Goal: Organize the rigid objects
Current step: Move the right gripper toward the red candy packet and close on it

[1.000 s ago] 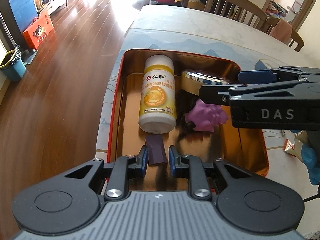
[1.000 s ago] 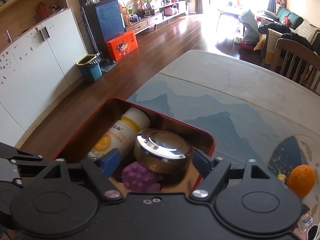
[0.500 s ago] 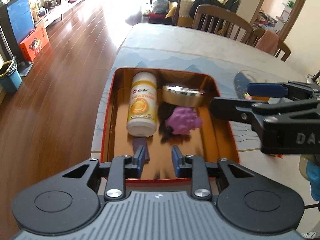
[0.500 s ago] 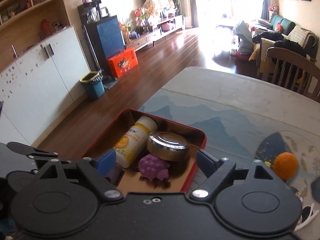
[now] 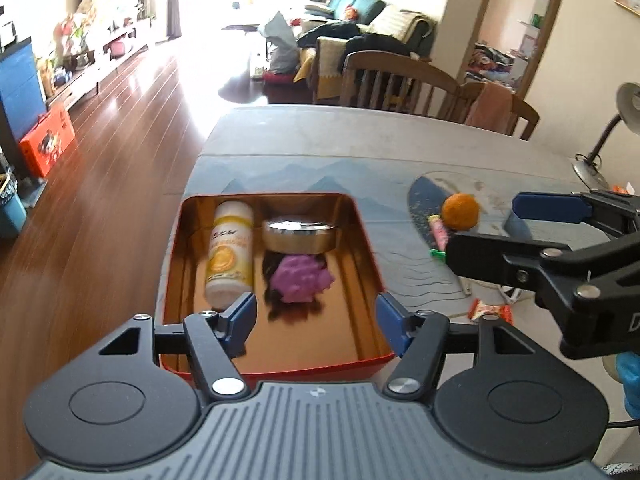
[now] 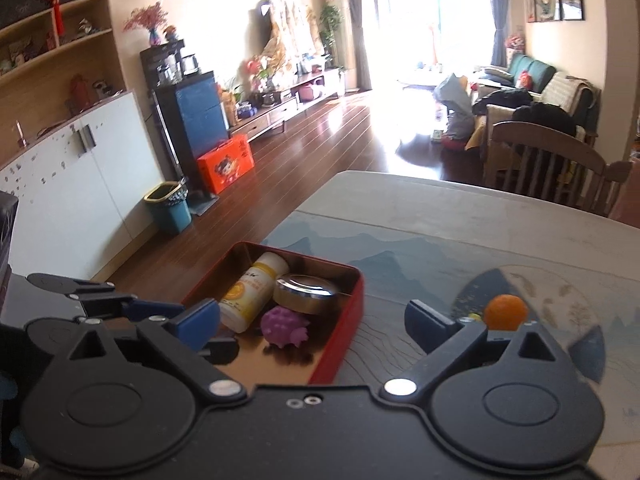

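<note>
While both the left gripper (image 5: 316,320) and right gripper (image 6: 312,320) are seen opening and empty, the round orange ball (image 5: 460,211) at frame right should be approached squarely; the red-walled metal tin (image 5: 370,248) is best avoided.

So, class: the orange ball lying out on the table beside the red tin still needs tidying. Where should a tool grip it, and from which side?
Grip the orange ball across its middle, at the widest part, coming from above. It is round, so any pair of opposite sides would probably do. A pink wrapped sweet lies against its left in the left wrist view, so set the fingers front and back. The right tool, whose jaws are opening, is nearer.
</note>
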